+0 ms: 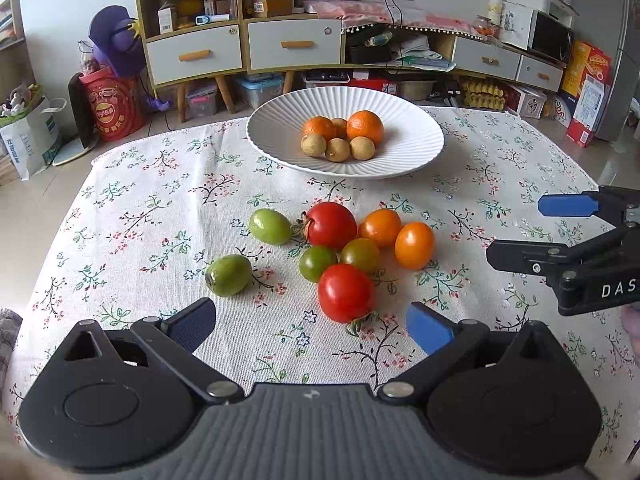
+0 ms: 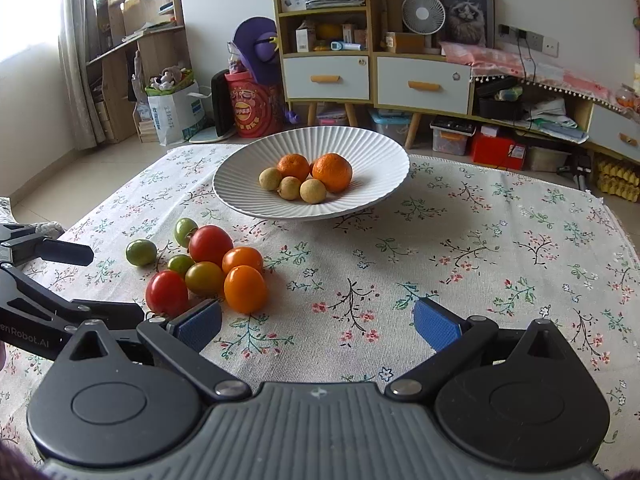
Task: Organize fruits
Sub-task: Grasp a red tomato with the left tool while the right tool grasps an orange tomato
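The left hand-held gripper [image 1: 310, 326] hovers low over the cloth-covered surface [image 1: 140, 208] with its fingers spread wide and nothing between them. Just ahead of its right finger lies a red tomato [image 1: 346, 292], its green stem turned back toward the gripper. Beyond it sits the cluster: a small green tomato [image 1: 317, 263] and an olive one [image 1: 360, 255] touching each other, then a second red tomato [image 1: 331, 225] with its stem pointing left, and two orange tomatoes [image 1: 414, 245] to the right. The nearer orange one is oval, its long axis running nearly upright in this view. Ahead of the left finger, apart from the cluster, a green tomato [image 1: 229, 275] lies with its long axis slanting up to the right; a further green one [image 1: 270, 226] lies with its long axis roughly crosswise.

The right hand-held gripper [image 2: 318, 324] is likewise spread wide and empty, holding off to the right of the cluster. The tomatoes sit just ahead of its left finger, the near red one [image 2: 167, 293] and an orange one [image 2: 245, 289] closest. Straight ahead between its fingers is only flowered cloth.

Farthest from both grippers stands a white ribbed bowl [image 1: 280, 120], holding two oranges [image 1: 365, 127] and a few small tan fruits [image 1: 338, 150] grouped in front of them.
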